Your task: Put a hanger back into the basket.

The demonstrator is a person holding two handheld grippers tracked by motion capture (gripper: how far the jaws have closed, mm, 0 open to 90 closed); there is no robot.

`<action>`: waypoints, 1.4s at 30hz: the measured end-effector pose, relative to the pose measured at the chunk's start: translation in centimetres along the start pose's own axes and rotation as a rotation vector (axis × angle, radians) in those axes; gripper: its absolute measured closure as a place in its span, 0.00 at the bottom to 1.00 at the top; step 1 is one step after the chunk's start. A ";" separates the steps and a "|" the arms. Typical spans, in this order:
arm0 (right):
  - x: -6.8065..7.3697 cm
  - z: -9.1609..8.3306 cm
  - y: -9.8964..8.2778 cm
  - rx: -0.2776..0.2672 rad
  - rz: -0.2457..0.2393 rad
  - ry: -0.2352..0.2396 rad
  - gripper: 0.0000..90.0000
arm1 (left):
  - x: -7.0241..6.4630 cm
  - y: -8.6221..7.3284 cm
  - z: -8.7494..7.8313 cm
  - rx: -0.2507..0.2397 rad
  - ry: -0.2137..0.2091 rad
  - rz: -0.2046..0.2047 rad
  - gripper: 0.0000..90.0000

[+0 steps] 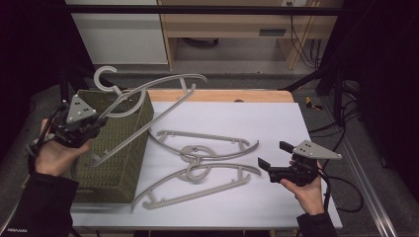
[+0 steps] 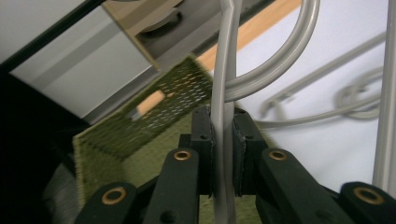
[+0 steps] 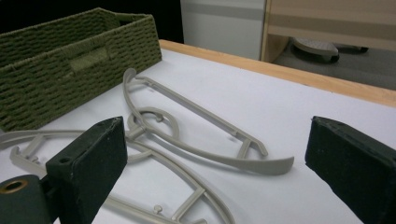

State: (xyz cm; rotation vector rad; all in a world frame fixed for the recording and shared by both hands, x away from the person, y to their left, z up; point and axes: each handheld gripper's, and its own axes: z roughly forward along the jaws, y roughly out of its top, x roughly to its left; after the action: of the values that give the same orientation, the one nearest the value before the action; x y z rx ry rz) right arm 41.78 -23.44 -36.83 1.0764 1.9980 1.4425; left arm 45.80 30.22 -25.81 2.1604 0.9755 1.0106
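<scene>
Three grey plastic hangers are in play. My left gripper [image 1: 99, 122] is shut on one hanger [image 1: 148, 98], holding it raised and tilted over the green woven basket [image 1: 116, 163]; in the left gripper view its bar [image 2: 223, 93] runs between the pads. Two more hangers lie on the white table top [image 1: 257, 123], the farther one [image 1: 207, 140] and the nearer one [image 1: 197, 185], their hooks interlocked. My right gripper [image 1: 271, 157] hovers open just right of them, and its view shows the far hanger [image 3: 210, 135] between the wide-apart jaws.
The basket [image 3: 60, 79] stands at the table's left edge. A wooden strip [image 1: 222, 95] borders the table's far side. Beyond it are a white cabinet [image 1: 123, 34] and a wooden desk [image 1: 237, 24]. Cables lie on the floor at right.
</scene>
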 end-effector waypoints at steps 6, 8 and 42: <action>0.0 0.0 -0.1 -0.003 -0.004 -0.005 0.07 | 2.6 -1.3 1.0 0.035 0.049 0.009 0.91; 0.0 0.0 -0.1 0.000 -0.002 -0.002 0.07 | 3.2 -2.1 1.4 0.049 0.046 0.012 0.91; -0.2 0.5 -0.4 0.031 -0.002 -0.008 0.07 | 7.9 -11.9 5.0 0.237 0.196 -0.105 0.91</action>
State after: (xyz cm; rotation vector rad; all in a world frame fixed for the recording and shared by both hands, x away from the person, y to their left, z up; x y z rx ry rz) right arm 42.17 -23.38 -37.43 1.0906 2.0214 1.4083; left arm 48.94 42.50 -34.00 2.1990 1.3470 1.1201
